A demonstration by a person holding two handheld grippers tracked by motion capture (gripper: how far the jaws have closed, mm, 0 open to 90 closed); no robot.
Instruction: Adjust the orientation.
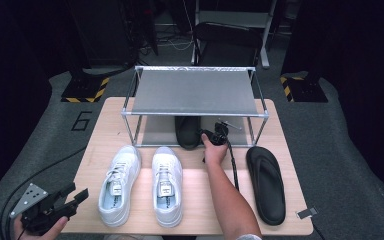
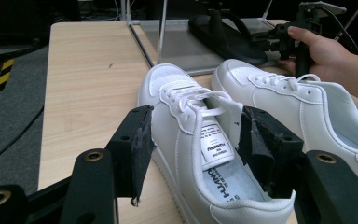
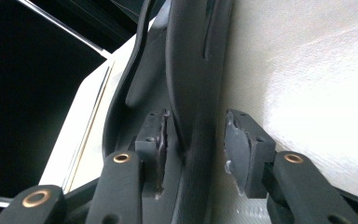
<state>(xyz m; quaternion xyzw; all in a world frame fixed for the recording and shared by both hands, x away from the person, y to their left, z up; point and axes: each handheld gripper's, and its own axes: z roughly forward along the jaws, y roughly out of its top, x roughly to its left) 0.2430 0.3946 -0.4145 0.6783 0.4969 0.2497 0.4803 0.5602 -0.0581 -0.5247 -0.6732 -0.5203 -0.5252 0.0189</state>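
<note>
A black flip-flop (image 1: 187,131) lies on the lower shelf of a metal shoe rack (image 1: 195,92). My right gripper (image 1: 214,136) reaches to its heel end. In the right gripper view the jaws (image 3: 193,135) straddle the flip-flop's edge (image 3: 186,70), and a gap shows beside the right pad (image 3: 242,149), so the gripper is open. The second black flip-flop (image 1: 266,182) lies on the table to the right. My left gripper (image 1: 60,202) hangs open by the table's near left corner; in its own view it (image 2: 193,135) faces the left white sneaker (image 2: 191,154).
Two white sneakers (image 1: 115,185) (image 1: 167,185) stand side by side at the front of the wooden table (image 1: 95,145), toes toward the rack. The rack's top shelf is bare. A cable trails from the right gripper across the table. Dark floor surrounds the table.
</note>
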